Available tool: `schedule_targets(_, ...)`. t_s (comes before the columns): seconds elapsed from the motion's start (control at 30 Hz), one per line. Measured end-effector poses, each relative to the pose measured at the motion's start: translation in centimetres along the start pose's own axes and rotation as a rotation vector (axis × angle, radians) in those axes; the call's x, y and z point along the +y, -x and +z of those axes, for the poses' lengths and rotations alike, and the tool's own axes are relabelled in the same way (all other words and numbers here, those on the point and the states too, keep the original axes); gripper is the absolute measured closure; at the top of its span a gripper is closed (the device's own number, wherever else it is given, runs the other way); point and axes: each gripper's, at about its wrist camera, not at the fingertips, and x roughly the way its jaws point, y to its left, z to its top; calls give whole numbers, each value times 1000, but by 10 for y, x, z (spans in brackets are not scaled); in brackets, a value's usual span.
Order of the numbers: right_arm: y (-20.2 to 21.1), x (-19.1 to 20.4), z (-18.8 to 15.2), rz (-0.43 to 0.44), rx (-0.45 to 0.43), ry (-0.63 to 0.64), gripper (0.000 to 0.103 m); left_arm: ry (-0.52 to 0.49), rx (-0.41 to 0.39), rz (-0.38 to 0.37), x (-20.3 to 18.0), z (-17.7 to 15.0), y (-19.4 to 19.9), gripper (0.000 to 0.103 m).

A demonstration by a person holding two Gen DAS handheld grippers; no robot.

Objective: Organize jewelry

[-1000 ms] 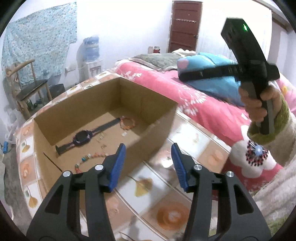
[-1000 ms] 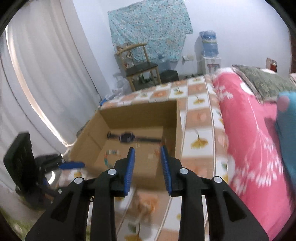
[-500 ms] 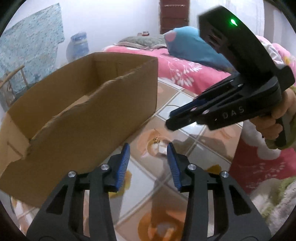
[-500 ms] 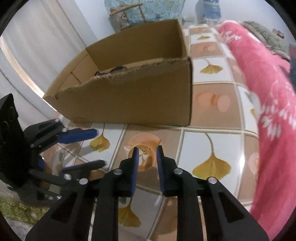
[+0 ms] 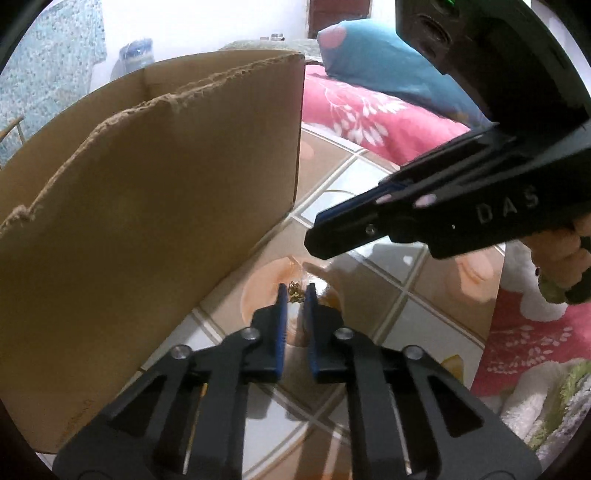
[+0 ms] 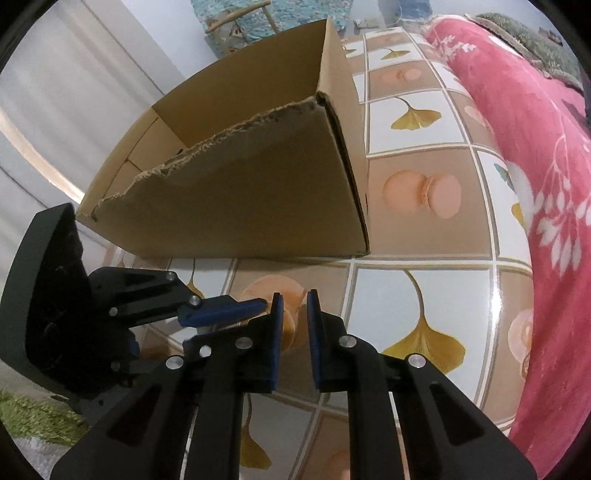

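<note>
A small gold jewelry piece (image 5: 294, 295) lies on the patterned tabletop (image 5: 369, 325) just outside the cardboard box (image 5: 147, 206). My left gripper (image 5: 295, 293) is low over the table, its blue fingertips closed in on either side of the gold piece. My right gripper (image 6: 293, 301) is narrowly open and empty, hovering beside the left gripper; it shows in the left wrist view (image 5: 332, 236) above and right of the piece. The box (image 6: 240, 192) stands just behind both grippers; its inside is hidden.
A bed with a pink floral cover (image 6: 535, 155) runs along the table's right side, with a blue pillow (image 5: 388, 70). A green rug (image 6: 33, 417) lies at lower left. A chair and a blue wall cloth (image 6: 258, 18) stand beyond the box.
Both grippers dropped from above the box down to the tabletop in front of it. My left gripper's fingers narrowed from wide open to closed around the gold piece. The right gripper came in close beside it.
</note>
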Motion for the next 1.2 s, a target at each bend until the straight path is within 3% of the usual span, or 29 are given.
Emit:
schedule_targets(0.1,-2,-1,-1,12,9,-1,90,-11,4,7,-2,-1,0,103)
schedule_targets(0.43,-9,1,-2,70,68,-28,90,-41,13,6,-10,-8,6,103)
schedule_targets(0.7,-15,4,6,13,73,-35,90,-29,-2,7,-6,-5,9,103)
schedule_targets(0.87,-7,-5,9,8,38,-89,90,-11,0,5,-3,1,3,87)
schedule_targets(1.07,-6,-7,5,7,29,-111,90,11,8,9,-2,1,0,86)
schedule_targets(1.13,-7,-7,4,-3,23,-107,90,16,5,15,-2,2,-2,86)
schedule_targets(1.2,-5,-6,1,-5,17,-106,90,6,6,31,-3,3,-2,101)
